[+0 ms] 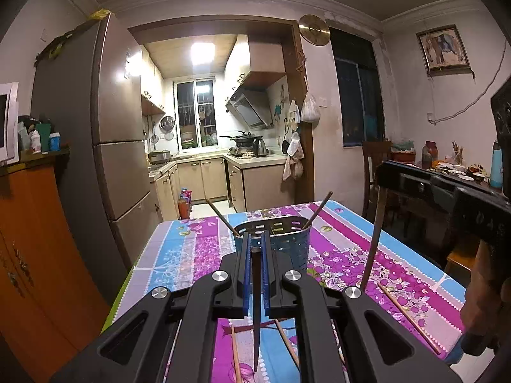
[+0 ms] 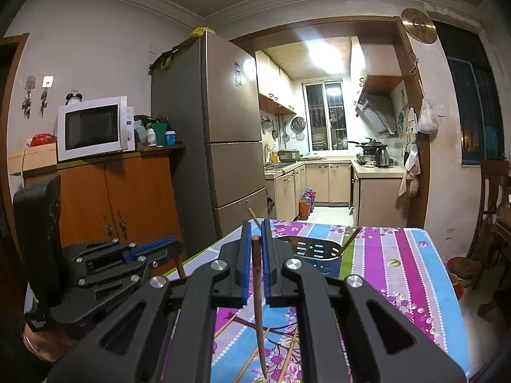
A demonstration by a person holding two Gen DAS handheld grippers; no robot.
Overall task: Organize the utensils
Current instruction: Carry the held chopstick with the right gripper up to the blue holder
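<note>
My left gripper [image 1: 255,236] is shut on a dark chopstick [image 1: 255,303] that hangs point down between the blue pads. Just beyond it stands a blue perforated utensil holder [image 1: 287,242] with two chopsticks [image 1: 319,207] leaning out. The right gripper [image 1: 381,172] enters from the right, shut on a brown chopstick [image 1: 373,239]. In the right wrist view, the right gripper [image 2: 255,226] clamps that brown chopstick [image 2: 258,303], tip down over the table. The holder [image 2: 316,252] sits just ahead. The left gripper [image 2: 174,244] is at the left.
Several loose chopsticks [image 1: 408,316] lie on the floral tablecloth [image 1: 179,255] near the front edge, others [image 2: 249,357] under the right gripper. A fridge [image 1: 121,146] and orange cabinet [image 1: 38,255] stand left of the table. A chair [image 1: 373,172] and a cluttered side table are at the right.
</note>
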